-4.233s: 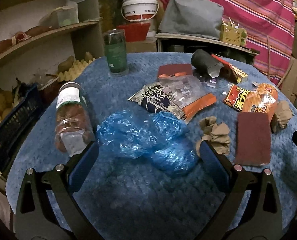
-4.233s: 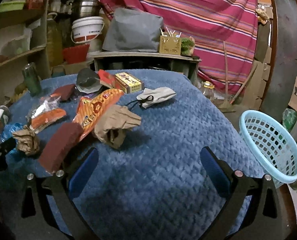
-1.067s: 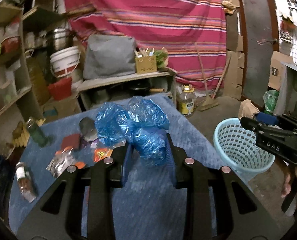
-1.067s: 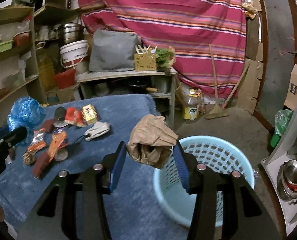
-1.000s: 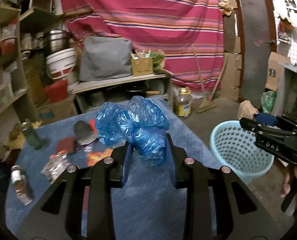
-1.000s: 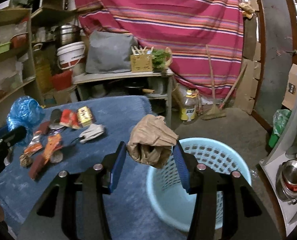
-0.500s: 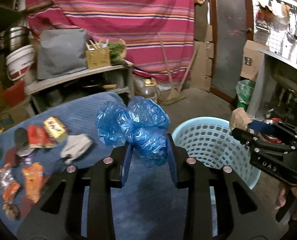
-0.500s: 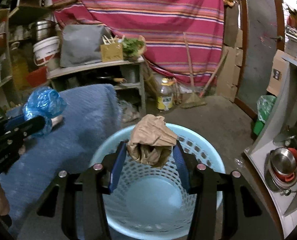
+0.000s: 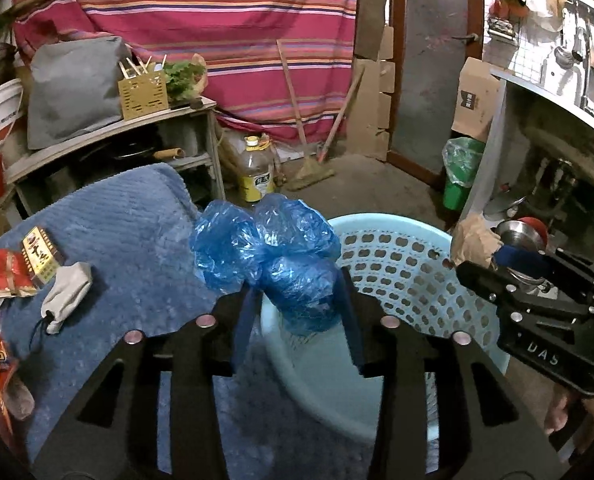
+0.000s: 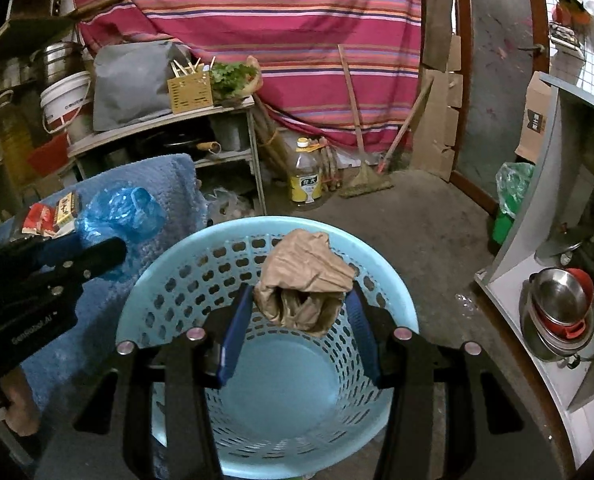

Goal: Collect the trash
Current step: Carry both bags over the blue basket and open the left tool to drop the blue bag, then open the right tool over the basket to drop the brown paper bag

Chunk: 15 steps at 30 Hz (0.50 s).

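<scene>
Now opening around blue plastic bag (image 9: 265,258) left gripper (image 9: 297,316), right gripper (image 10: 299,312) clamped on brown paper wad (image 10: 303,284); light plastic possibly snagging, drifting outside basket (image 10: 265,380) rim below.

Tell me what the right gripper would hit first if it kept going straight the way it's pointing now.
Probably the inside of the light blue basket. The right gripper, holding the crumpled brown paper, points down into its open mouth, and nothing shows in between; whether floor or far wall comes first is unclear.
</scene>
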{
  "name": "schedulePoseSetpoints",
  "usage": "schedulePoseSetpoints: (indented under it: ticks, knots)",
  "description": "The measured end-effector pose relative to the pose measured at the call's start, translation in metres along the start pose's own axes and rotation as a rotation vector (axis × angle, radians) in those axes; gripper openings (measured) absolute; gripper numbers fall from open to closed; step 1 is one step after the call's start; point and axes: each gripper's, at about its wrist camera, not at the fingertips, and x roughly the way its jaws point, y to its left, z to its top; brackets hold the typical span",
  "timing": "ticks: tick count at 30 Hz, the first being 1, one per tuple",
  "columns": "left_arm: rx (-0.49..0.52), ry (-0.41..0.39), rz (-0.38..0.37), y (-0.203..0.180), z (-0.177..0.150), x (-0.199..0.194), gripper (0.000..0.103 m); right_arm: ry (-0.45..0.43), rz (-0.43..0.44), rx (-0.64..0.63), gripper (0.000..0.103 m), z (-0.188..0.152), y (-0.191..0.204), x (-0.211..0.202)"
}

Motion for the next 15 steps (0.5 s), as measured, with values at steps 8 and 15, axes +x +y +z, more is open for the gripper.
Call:
schedulePoseSetpoints:
  ticks: [8, 15]
  knots:
    - [0.000, -0.039, 0.021, 0.000, 0.005, -0.016, 0.071, -0.007, 0.002, 0.009, 0.048, 0.002, -0.001, -0.002]
    - [-0.053, -0.071, 0.088, 0.025, 0.005, -0.033, 0.090, 0.008, 0.003, 0.001, 0.048, -0.003, 0.002, 0.005]
